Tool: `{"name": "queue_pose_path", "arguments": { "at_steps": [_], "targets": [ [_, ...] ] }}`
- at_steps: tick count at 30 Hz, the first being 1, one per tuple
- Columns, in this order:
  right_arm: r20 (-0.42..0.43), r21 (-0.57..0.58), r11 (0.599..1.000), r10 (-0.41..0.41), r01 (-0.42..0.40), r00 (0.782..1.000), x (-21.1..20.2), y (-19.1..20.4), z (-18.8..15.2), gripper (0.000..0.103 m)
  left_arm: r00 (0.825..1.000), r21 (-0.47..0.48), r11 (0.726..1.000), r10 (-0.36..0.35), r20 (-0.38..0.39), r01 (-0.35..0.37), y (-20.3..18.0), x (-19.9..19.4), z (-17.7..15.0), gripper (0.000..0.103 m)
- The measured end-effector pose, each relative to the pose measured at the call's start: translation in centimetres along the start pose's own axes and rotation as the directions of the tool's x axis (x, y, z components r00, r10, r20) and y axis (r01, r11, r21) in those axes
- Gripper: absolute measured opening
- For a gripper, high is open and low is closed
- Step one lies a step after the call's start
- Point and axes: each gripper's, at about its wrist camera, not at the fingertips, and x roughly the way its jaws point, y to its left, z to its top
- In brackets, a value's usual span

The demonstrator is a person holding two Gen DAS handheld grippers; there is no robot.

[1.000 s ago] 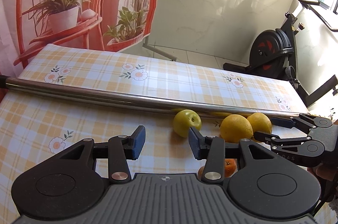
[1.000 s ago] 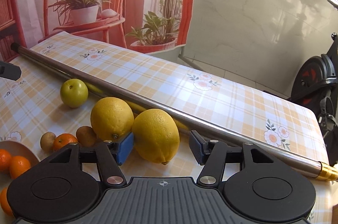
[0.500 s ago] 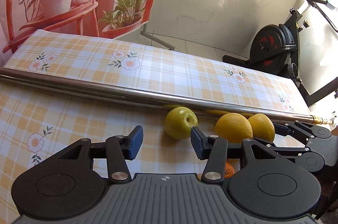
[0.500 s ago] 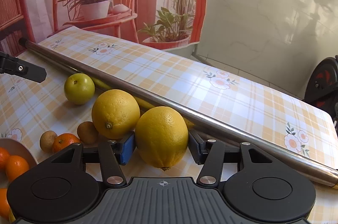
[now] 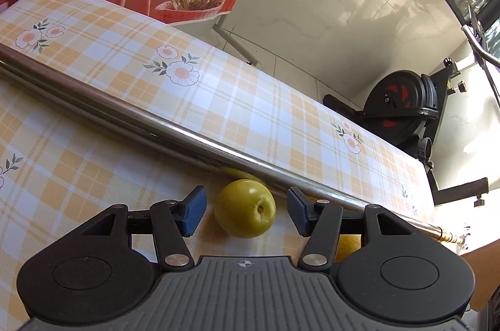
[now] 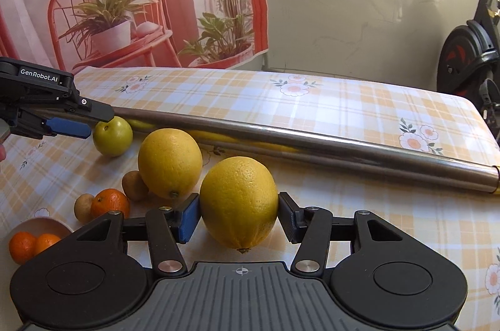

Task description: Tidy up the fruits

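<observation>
The left claw (image 5: 247,210) stands apart, with its blue pads on each side of a green apple (image 5: 245,208), and there is a small gap on both sides. The apple is smooth and round, its stem pit faces the camera, and it lies on the counter (image 5: 93,162) just in front of a long shiny metal tube (image 5: 175,127).

The right claw (image 6: 239,217) has its two pads against the sides of a large lemon (image 6: 239,203); it is clamped on it. The lemon is oval, with a pitted yellow skin, and its pointed end shows low toward the camera. A second lemon (image 6: 170,162) of the same kind lies close to its left.

In the right wrist view the left claw (image 6: 78,120) reaches to the apple (image 6: 113,135) from the left side. Nearer lie two small brown fruits (image 6: 134,185), a mandarin (image 6: 110,203), and a pale bowl (image 6: 39,226) with more mandarins (image 6: 23,246). The counter cloth is glossy, with orange checks and flowers.
</observation>
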Motion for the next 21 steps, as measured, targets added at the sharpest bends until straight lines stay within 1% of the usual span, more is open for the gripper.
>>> {"name": "queue_pose_path", "arguments": {
  "at_steps": [5, 9, 11, 14, 15, 19, 21],
  "targets": [
    [0.012, 0.090, 0.996, -0.013, 0.012, 1.000, -0.9, -1.2, -1.1, 0.049, 1.000, -0.010, 1.000, 0.003, -0.022, -0.003, 0.1, 1.2, -0.2, 0.060],
    [0.011, 0.111, 0.994, -0.016, 0.014, 1.000, -1.2, -1.4, -1.5, 0.049, 0.999, -0.007, 1.000, 0.005, -0.036, -0.006, 0.0, 2.0, -0.6, 0.060],
    [0.010, 0.119, 0.993, -0.021, 0.020, 1.000, -1.6, -1.4, -1.8, 0.049, 1.000, 0.012, 1.000, 0.016, -0.027, -0.015, -0.2, 2.2, -0.8, 0.060],
    [0.012, 0.136, 0.990, -0.022, 0.020, 1.000, -2.1, -1.5, -2.3, 0.049, 0.999, 0.045, 0.998, 0.032, -0.015, -0.031, -0.7, 2.5, -1.0, 0.057],
    [0.013, 0.141, 0.990, -0.022, 0.020, 1.000, -2.2, -1.5, -2.4, 0.049, 0.999, 0.046, 0.998, 0.036, -0.017, -0.035, -0.7, 2.5, -1.1, 0.050],
    [0.011, 0.158, 0.987, -0.031, 0.029, 0.999, -2.8, -1.5, -2.8, 0.049, 1.000, 0.061, 0.998, 0.013, -0.021, -0.012, -0.4, 1.9, -1.7, 0.050],
    [0.010, 0.165, 0.986, -0.032, 0.029, 0.999, -3.0, -1.3, -2.8, 0.049, 1.000, 0.091, 0.995, 0.027, -0.013, -0.026, -0.5, 1.2, -2.1, 0.050]
  ]
}}
